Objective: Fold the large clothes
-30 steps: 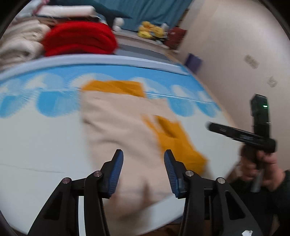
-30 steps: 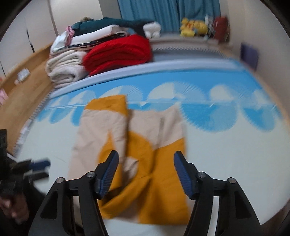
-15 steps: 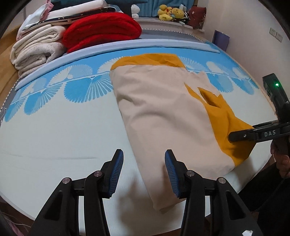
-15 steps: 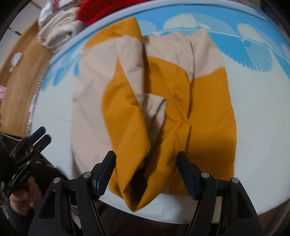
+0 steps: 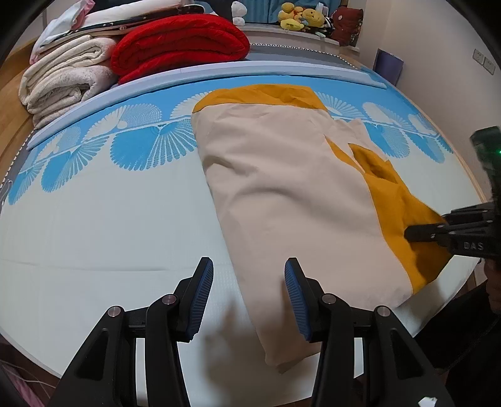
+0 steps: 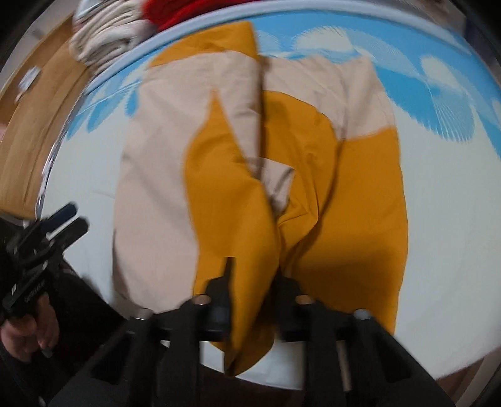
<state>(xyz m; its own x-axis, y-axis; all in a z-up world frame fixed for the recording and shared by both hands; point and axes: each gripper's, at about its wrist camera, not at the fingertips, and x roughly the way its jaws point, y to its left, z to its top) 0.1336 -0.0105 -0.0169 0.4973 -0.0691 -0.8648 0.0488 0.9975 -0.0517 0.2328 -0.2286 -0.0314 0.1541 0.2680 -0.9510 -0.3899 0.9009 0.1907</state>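
A large beige and mustard garment (image 5: 281, 188) lies spread on the white and blue bed cover (image 5: 109, 219), its near end at the bed's front edge. My left gripper (image 5: 249, 272) hovers open over the garment's near left edge, its blue pads clear of the cloth. At the right, my right gripper (image 5: 407, 233) has its jaws closing on a mustard fold. In the right wrist view the garment (image 6: 344, 188) fills the frame, and the right gripper (image 6: 253, 266) pinches a raised mustard ridge between its fingers. The left gripper (image 6: 72, 219) shows at the left edge.
Folded red blanket (image 5: 178, 40) and cream blankets (image 5: 62, 78) are stacked at the bed's far left. Plush toys (image 5: 297, 18) sit on a ledge behind. Wooden floor (image 6: 28, 109) runs along the left. A hand (image 6: 28, 335) holds the left gripper's handle.
Both grippers came down toward the garment's near end. The right gripper's jaws went from wide apart to pinched on a mustard fold. The left gripper stayed open.
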